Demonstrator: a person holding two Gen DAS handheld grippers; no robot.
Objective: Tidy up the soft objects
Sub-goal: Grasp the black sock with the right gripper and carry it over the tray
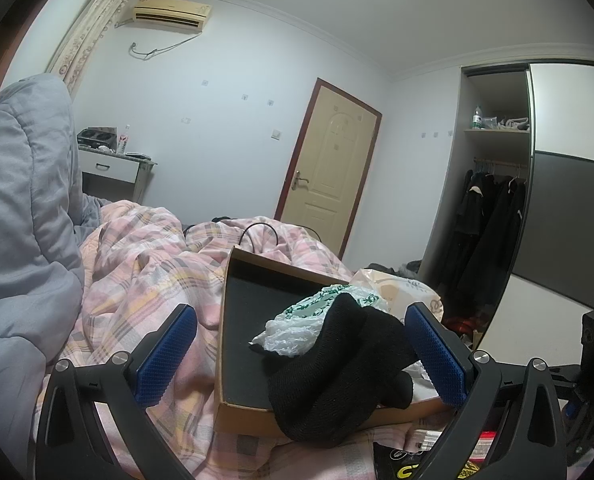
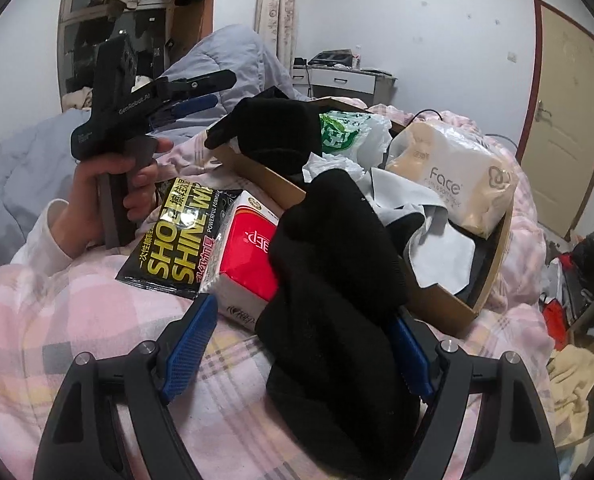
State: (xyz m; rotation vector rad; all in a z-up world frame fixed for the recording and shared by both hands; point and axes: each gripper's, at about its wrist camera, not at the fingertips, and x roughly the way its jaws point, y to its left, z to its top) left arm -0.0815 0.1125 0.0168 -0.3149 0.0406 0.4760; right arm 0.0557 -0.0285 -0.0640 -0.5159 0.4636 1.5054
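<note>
Both wrist views look low and close across the bed, sharing the cardboard box (image 1: 233, 412) (image 2: 449, 304).

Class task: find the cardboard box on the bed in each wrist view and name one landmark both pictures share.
Left wrist view: the cardboard box sits at lower centre, between the open claw's fingers.
Right wrist view: the box runs from centre to right.
Shared landmark: the green-printed plastic bag lying in the box.

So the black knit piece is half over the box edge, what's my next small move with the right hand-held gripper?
Probably close on it and lift it into the cardboard box. The black knit piece drapes over the box's near wall onto the plaid quilt, and the right hand-held gripper stands open around its lower end. The left hand-held gripper is open too, holding nothing.
</note>
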